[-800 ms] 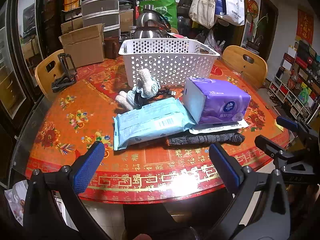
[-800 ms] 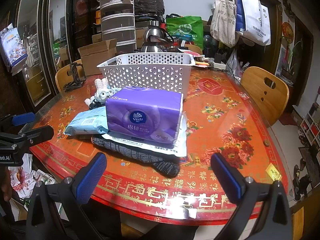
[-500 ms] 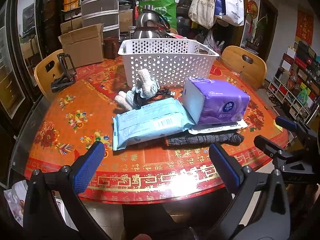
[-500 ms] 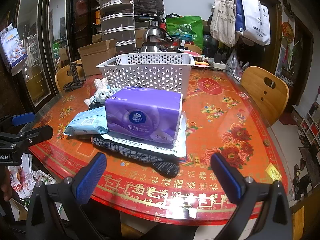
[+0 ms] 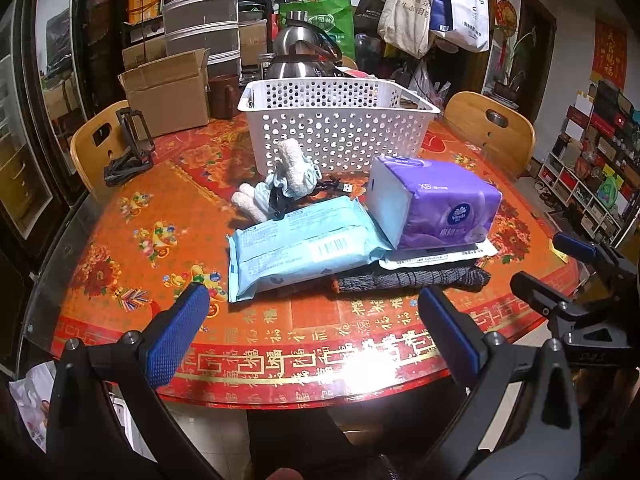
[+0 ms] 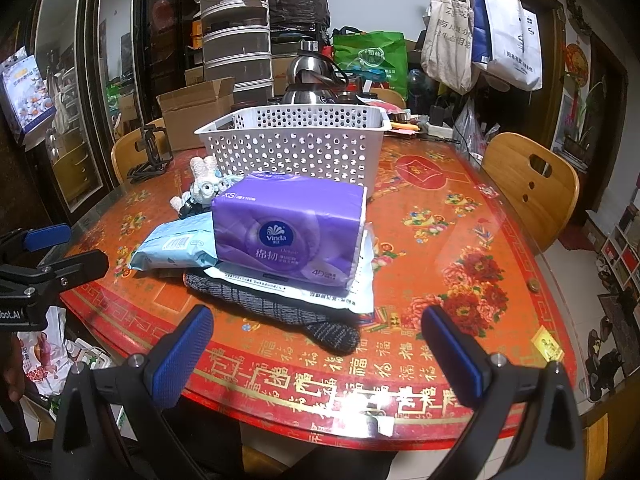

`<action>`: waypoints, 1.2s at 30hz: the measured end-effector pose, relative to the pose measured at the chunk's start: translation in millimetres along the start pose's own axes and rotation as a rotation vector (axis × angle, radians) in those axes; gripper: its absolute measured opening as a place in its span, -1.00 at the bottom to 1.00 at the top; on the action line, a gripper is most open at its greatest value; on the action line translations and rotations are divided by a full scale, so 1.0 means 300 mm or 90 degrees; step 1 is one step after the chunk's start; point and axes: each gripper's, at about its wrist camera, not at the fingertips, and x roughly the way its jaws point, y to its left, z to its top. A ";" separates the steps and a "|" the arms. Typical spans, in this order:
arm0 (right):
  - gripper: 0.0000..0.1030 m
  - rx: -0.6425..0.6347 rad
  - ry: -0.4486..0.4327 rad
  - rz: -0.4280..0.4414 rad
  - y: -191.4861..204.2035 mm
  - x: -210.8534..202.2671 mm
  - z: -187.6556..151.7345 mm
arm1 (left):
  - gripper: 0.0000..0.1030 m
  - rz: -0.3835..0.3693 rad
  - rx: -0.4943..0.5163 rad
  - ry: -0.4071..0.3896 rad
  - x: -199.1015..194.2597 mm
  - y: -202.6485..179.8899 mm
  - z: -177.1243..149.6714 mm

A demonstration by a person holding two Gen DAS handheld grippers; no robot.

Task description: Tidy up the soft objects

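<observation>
A white perforated basket [image 5: 340, 136] [image 6: 296, 148] stands mid-table. In front of it lie a plush rabbit [image 5: 290, 178] [image 6: 202, 188], a light blue wipes pack [image 5: 300, 246] [image 6: 172, 244], and a purple tissue pack [image 5: 440, 204] [image 6: 288, 232]. The tissue pack rests on a flat white packet [image 6: 320, 288] and a dark grey knitted cloth [image 5: 408, 280] [image 6: 280, 312]. My left gripper [image 5: 312, 306] hangs open over the near table edge, holding nothing. My right gripper [image 6: 318, 320] is open too, empty, just short of the grey cloth.
The round table [image 5: 140, 216] has a red patterned top under glass. Wooden chairs [image 6: 532, 184] [image 5: 96, 148] stand at either side. A cardboard box [image 5: 168, 88], kettles [image 5: 300, 52] and a black folding stand [image 5: 130, 148] crowd the far edge. A USB cable [image 5: 340, 187] lies by the rabbit.
</observation>
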 end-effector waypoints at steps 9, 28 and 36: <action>1.00 0.000 0.000 0.000 -0.002 0.001 0.001 | 1.00 0.001 -0.001 0.003 0.006 0.002 0.000; 1.00 0.013 -0.007 -0.006 -0.039 0.020 0.015 | 1.00 -0.018 -0.013 -0.033 0.035 0.003 0.027; 1.00 0.017 -0.061 0.004 -0.141 0.072 0.045 | 1.00 0.026 0.040 -0.028 0.164 -0.060 0.071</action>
